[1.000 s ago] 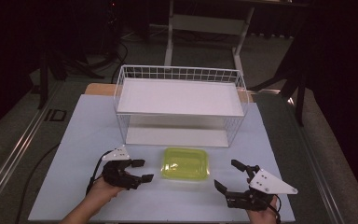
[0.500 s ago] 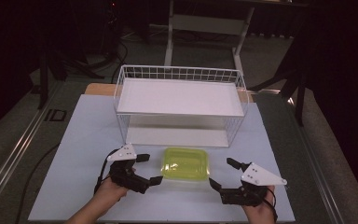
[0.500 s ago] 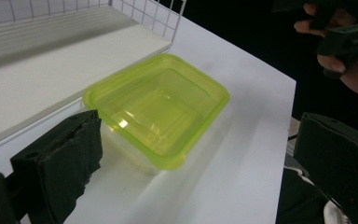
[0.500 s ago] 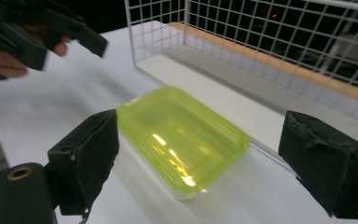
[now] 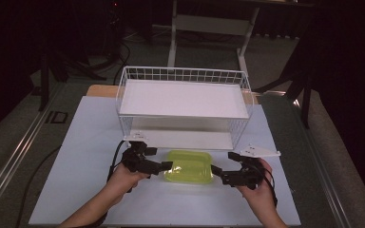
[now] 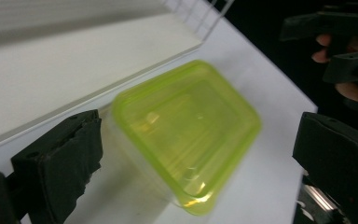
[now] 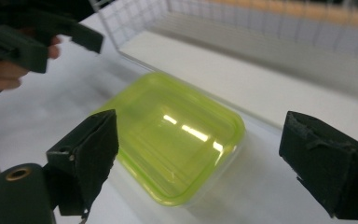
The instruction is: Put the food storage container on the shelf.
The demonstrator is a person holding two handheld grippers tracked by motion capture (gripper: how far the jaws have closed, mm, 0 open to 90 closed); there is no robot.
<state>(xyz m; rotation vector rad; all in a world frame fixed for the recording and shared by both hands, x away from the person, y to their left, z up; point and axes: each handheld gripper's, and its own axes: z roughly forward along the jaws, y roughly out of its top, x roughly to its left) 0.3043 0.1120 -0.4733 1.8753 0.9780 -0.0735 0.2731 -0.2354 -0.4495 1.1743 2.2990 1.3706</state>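
Table [image 5: 90, 142]: pale, flat top, bearing everything listed below; a person's forearms come in from its near edge.

Wire basket [image 5: 183, 76]: white mesh walls, long side facing the person, standing at the far middle of the table. A white board [image 5: 183, 99] lies across it near the rim, and a second white surface shows beneath, at its floor.

Container [image 5: 189, 166]: clear rectangular box with a yellow-green lid, rounded corners, lying flat on the table just in front of the basket's near wall. It sits between the two grippers. The left gripper view [image 6: 186, 135] shows it slightly blurred, ahead of that gripper's jaws and between their lines; the right gripper view [image 7: 172, 135] shows it likewise, lid up and reflecting light.

Left gripper [image 5: 164, 166]: black, held in the left hand, tips right at the container's left end. Its jaws have just been opening and stand spread wide, pressing on nothing.

Right gripper [image 5: 217, 172]: black, grey plate on top, tips just at the container's right end. Jaws spread wide, released, nothing grasped.
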